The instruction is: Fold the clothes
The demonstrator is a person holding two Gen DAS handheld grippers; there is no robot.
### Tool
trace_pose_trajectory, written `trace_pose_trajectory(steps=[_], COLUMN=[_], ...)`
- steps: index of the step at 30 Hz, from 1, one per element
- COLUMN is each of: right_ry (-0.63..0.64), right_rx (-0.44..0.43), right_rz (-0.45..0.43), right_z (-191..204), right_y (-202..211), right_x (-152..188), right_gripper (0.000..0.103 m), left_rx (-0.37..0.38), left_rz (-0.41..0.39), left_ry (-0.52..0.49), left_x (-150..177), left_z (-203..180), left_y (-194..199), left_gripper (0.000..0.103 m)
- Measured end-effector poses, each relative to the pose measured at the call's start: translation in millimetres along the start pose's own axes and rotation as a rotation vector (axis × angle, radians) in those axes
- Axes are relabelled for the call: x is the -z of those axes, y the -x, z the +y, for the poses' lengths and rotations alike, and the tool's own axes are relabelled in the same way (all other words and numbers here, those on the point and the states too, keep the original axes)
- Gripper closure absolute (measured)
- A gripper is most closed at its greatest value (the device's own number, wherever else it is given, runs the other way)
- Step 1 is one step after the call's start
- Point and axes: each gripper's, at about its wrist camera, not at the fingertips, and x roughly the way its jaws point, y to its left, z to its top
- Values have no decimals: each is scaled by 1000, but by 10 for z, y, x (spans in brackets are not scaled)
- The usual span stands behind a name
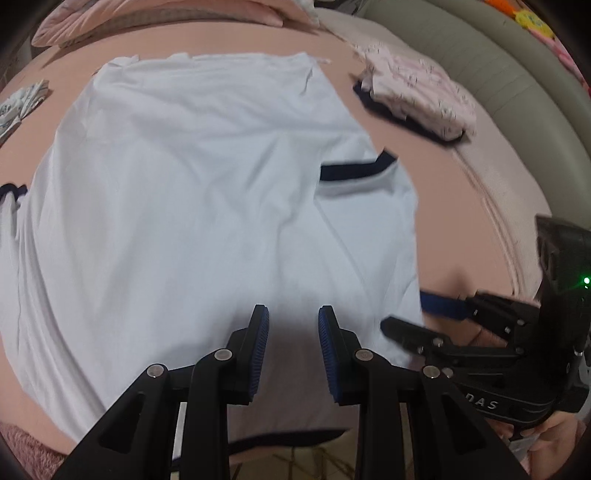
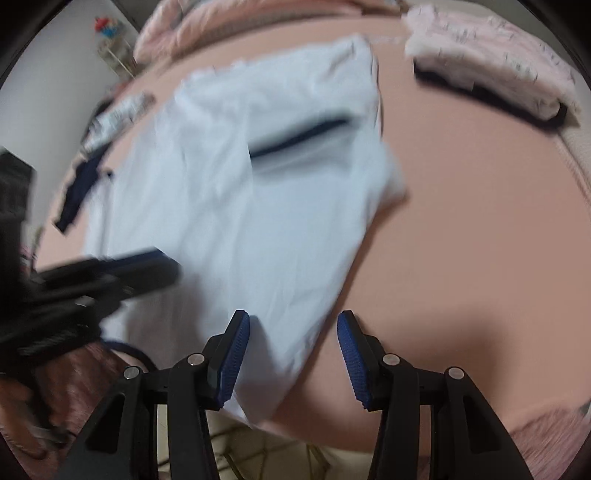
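Note:
A white T-shirt (image 1: 192,192) with navy trim lies spread flat on the pink bed sheet (image 1: 461,221). Its right sleeve is folded inward, showing the navy cuff (image 1: 351,171); the other navy cuff (image 1: 11,190) shows at the far left. My left gripper (image 1: 293,314) hovers open over the shirt's near hem, nothing between its blue pads. My right gripper (image 2: 293,321) is open at the shirt's near right edge (image 2: 288,332), with cloth lying between the fingers. It appears in the left wrist view as the right gripper (image 1: 404,310). The left gripper (image 2: 129,266) shows blurred in the right wrist view.
A folded pile of pink patterned clothes (image 1: 417,99) sits on a dark garment at the back right. A patterned cloth (image 1: 18,107) lies at the far left. Pink bedding (image 1: 166,18) is bunched at the back, beside a grey padded bed side (image 1: 498,74). Floor (image 1: 295,454) shows below the bed's near edge.

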Motion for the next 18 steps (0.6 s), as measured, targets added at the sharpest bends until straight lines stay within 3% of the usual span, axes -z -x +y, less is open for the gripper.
trace_pose_trajectory(steps=[4, 6, 8, 14, 18], right_ry=[65, 55, 40, 73, 97], right_rx=[102, 115, 123, 111, 102], right_rz=[-13, -6, 1, -10, -19], right_z=[81, 40, -5, 220, 380], right_y=[41, 74, 109, 70, 40], right_x=[133, 210, 287, 326, 346], right_gripper=[54, 54, 54, 54, 54], left_rx=[-35, -76, -66, -42, -77], left_rz=[79, 96, 101, -26, 14], left_ry=[61, 67, 76, 106, 123], left_x=[119, 198, 271, 377, 432], left_z=[131, 235, 331, 483, 586], left_y=[-23, -6, 40, 423, 283], left_gripper=[78, 78, 78, 78, 78])
